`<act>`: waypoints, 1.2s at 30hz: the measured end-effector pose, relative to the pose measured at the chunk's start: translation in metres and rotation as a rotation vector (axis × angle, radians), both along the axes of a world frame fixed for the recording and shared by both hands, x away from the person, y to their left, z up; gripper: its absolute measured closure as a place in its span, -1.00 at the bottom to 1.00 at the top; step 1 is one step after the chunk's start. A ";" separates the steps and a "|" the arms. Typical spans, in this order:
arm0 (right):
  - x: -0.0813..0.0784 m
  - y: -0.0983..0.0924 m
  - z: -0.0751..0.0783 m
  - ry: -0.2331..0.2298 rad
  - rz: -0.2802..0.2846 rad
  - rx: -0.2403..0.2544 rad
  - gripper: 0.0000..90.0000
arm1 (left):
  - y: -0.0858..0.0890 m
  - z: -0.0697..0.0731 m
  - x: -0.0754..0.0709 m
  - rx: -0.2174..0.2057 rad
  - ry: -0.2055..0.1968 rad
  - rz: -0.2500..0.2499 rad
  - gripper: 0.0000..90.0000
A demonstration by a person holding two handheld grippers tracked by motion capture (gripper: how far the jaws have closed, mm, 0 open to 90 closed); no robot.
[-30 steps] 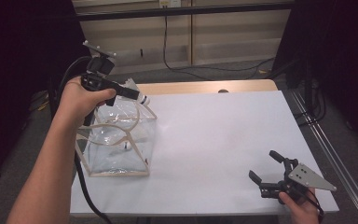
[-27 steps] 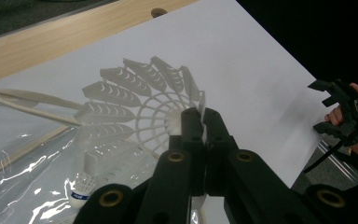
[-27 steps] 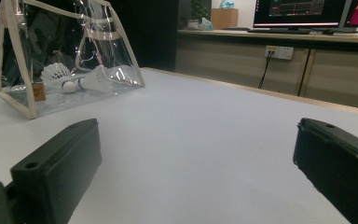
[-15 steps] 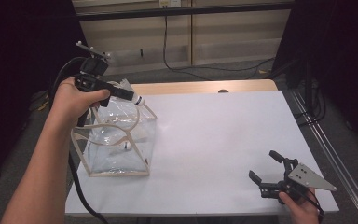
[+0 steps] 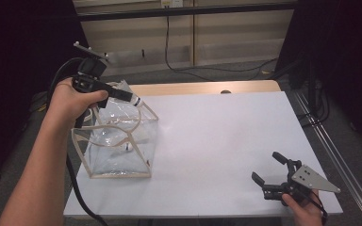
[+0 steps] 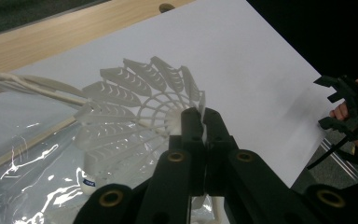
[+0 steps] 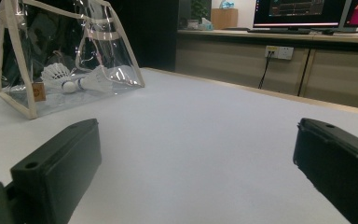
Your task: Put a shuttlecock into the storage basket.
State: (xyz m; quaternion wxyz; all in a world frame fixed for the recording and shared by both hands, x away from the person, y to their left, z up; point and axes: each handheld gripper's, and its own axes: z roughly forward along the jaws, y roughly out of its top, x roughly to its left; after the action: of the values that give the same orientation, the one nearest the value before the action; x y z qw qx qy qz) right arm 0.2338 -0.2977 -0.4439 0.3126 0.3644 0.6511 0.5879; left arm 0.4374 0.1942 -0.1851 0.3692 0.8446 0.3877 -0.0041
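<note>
Item: white plastic shuttlecock (image 6: 140,107), clamped in your left gripper (image 6: 200,122) by the rim of its skirt, held just above the open mouth of the clear bag (image 5: 118,141).

Handling: I judge it very light, with a springy, lattice-thin skirt that will bend or crease if squeezed hard. The rounded cork end with the blue band, hanging beyond and below your jaws, is the stiffer part, but small and likely to roll.

Where to grip: the skirt rim pinch you have now looks adequate for so light a thing; keep the jaws closed lightly.

Companions: two more shuttlecocks (image 7: 81,80) already lie inside the bag, beneath your left gripper.

Bag: soft, floppy vinyl with cream edging; expect it to shift if nudged.

Right gripper (image 5: 277,168): jaws wide apart, holding nothing, resting low over the white table (image 5: 226,141), well away from the bag.
</note>
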 end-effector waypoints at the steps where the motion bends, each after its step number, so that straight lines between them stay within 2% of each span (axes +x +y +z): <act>1: 0.000 0.000 0.000 0.001 0.001 0.001 -0.99 | 0.000 0.000 0.000 -0.007 -0.003 0.010 1.00; 20: 0.000 0.000 0.000 0.000 0.000 0.000 -0.99 | 0.010 -0.002 -0.002 0.011 0.005 0.010 1.00; 36: 0.000 0.000 0.000 -0.002 0.001 -0.003 -0.99 | 0.019 -0.004 -0.003 0.010 0.009 0.026 1.00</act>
State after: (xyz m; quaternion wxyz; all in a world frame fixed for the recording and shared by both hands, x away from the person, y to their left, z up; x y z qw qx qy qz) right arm 0.2338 -0.2979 -0.4438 0.3137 0.3630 0.6517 0.5874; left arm 0.4345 0.2134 -0.1892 0.3634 0.8413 0.4002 -0.0011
